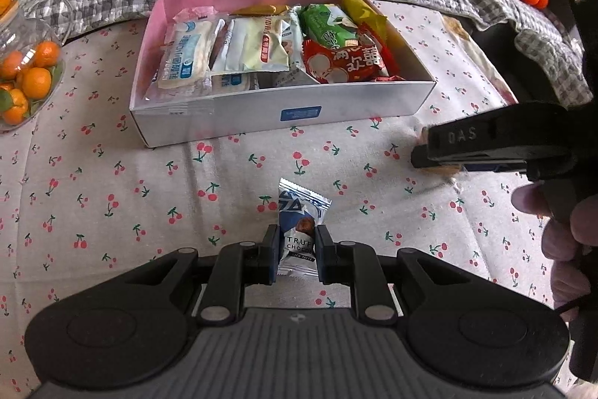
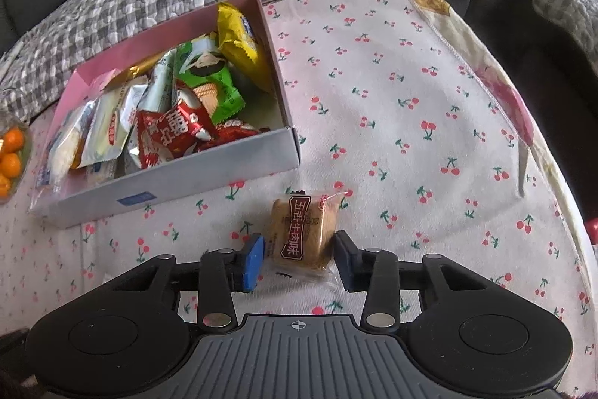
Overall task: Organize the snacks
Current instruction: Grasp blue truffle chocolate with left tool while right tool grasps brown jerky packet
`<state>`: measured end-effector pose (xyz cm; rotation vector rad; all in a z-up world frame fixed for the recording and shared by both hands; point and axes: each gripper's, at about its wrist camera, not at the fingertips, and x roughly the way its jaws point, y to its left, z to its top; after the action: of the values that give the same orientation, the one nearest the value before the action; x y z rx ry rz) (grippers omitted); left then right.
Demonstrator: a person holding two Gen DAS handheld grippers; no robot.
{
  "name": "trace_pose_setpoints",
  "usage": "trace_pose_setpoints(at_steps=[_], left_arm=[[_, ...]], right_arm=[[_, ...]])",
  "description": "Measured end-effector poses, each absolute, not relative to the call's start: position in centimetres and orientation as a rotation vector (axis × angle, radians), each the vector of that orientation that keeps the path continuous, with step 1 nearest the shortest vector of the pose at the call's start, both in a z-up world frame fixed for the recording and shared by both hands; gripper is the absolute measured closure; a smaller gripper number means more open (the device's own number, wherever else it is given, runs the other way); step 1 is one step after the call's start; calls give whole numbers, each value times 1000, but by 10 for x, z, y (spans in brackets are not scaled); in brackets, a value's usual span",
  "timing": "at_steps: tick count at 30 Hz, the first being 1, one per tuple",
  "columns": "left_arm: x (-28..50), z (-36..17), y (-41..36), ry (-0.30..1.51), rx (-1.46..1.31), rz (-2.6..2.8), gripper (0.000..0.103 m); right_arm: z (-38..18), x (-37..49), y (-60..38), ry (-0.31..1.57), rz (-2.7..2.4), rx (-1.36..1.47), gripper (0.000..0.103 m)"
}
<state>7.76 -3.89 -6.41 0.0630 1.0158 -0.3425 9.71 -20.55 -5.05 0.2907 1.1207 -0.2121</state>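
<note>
Nearest the lens in the left wrist view, the left gripper point(image 1: 298, 243) is clamped on a small blue-and-white truffle chocolate packet point(image 1: 301, 225), its pads pinching the wrapper's lower half while the crimped top stands free above the cherry-print cloth point(image 1: 112, 197). In the right wrist view the right gripper point(image 2: 299, 255) straddles a clear-wrapped biscuit point(image 2: 304, 234) lying on the same cloth; the far pad looks to be at the wrapper's edge, but the blue near pad point(image 2: 252, 258) shows a sliver of cloth beside it, so the grip is not yet made — the jaws are narrow but not pressing from both sides.

Further back sits the white snack box point(image 1: 336, 100), already crowded with packets, its open space seemingly toward the middle front.

To finish this step well, I would judge the right jaws should close squarely on the biscuit's body, not the loose film, gently enough to avoid cracking it. Then lift straight up before travelling, clear the box's front wall — and lower each snack into a gap rather than atop the pile.
</note>
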Motion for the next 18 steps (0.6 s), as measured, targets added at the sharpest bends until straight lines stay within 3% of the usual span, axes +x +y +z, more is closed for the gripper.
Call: trace_pose_setpoints(at_steps=[14,16,18], left_arm=[[80,-54,-27,990,10,-326,86],[80,-51,-24,983,-3,-323,86],[81,-48,-22,976,-18,-323,86]], right_arm=[[-32,79,-219,1117,-90,455,65],[-28,78,-219,1110,-67,478,81],[-24,77,-219,1102,-45,493,84]])
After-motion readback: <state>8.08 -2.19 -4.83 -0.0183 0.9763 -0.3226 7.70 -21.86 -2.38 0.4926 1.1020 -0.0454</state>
